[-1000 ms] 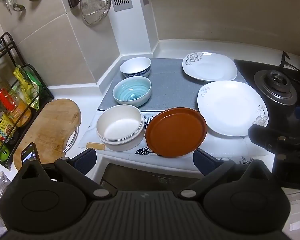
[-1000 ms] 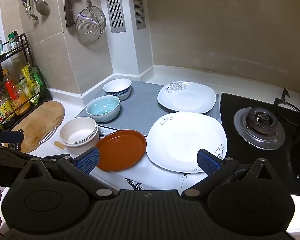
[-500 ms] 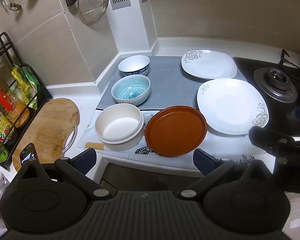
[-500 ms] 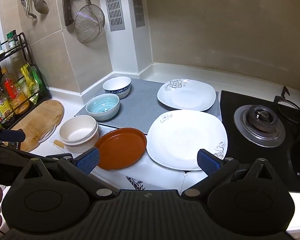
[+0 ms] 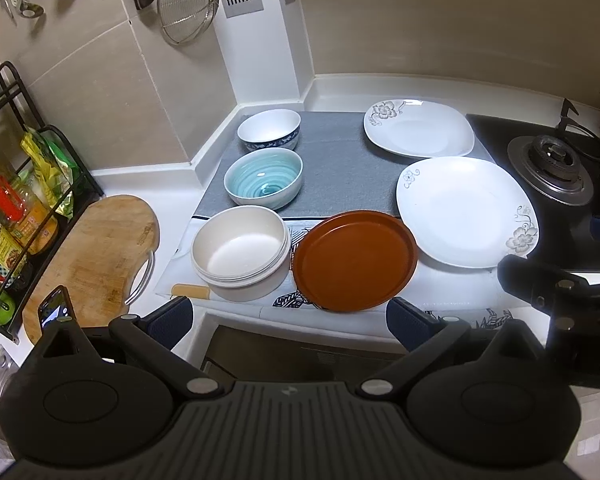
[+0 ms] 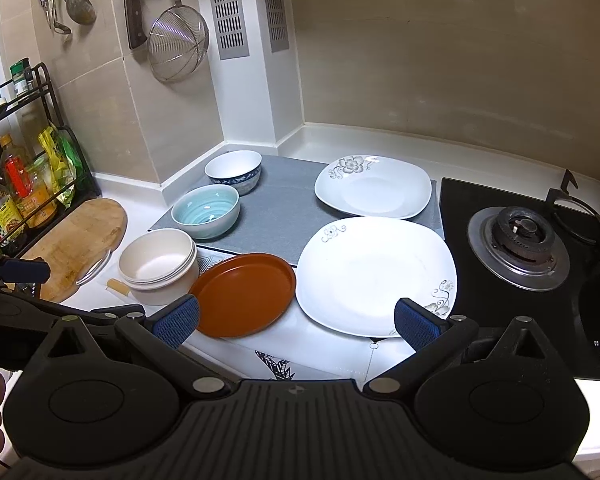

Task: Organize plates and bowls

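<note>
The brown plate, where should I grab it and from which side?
Judging by its pose, take the brown plate by its near rim, coming in low from the counter's front edge. It lies flat, and that rim reaches the front edge, so one finger may slip beneath. The cream bowl crowds its left; the large white plate crowds its right.

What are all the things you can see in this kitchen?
Bowls: 3, cream, teal, blue-and-white, left of mat.
Plates: 3, two white flowered, one brown.
Mat: 1, grey, under dishes.
Cutting board: 1, wooden, left counter.
Stove burner: 1, black, right.
Strainer: 1, metal, on wall.
Rack: 1, black, holds bottles.
Left hand-held gripper: 1, black, open.
Right hand-held gripper: 1, black, open.
</note>
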`<state>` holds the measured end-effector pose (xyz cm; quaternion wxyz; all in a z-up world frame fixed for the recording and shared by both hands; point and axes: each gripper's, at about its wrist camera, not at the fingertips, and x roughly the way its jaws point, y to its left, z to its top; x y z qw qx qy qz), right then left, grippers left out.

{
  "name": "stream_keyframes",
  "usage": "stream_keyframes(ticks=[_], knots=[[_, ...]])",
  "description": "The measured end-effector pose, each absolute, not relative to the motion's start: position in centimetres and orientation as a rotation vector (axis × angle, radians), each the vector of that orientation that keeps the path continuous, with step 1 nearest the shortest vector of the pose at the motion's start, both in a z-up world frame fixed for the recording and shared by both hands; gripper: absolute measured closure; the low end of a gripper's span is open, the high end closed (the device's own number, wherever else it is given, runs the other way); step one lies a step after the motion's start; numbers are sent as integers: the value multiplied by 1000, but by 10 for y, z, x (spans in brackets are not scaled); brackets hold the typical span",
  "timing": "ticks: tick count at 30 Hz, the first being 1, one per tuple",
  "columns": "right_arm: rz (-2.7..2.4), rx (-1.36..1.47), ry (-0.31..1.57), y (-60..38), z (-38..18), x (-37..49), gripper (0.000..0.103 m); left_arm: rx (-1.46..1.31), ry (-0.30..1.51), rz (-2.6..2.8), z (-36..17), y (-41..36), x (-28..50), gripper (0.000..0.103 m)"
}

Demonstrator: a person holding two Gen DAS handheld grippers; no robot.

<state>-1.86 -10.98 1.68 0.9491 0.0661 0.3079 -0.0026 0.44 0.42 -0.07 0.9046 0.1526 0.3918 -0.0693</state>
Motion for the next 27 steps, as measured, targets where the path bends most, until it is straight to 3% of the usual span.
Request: stream_keyframes(ticks=[27], knots=[[-1, 122, 643, -95, 16, -6, 0, 300, 825, -139, -4, 20, 15, 0]])
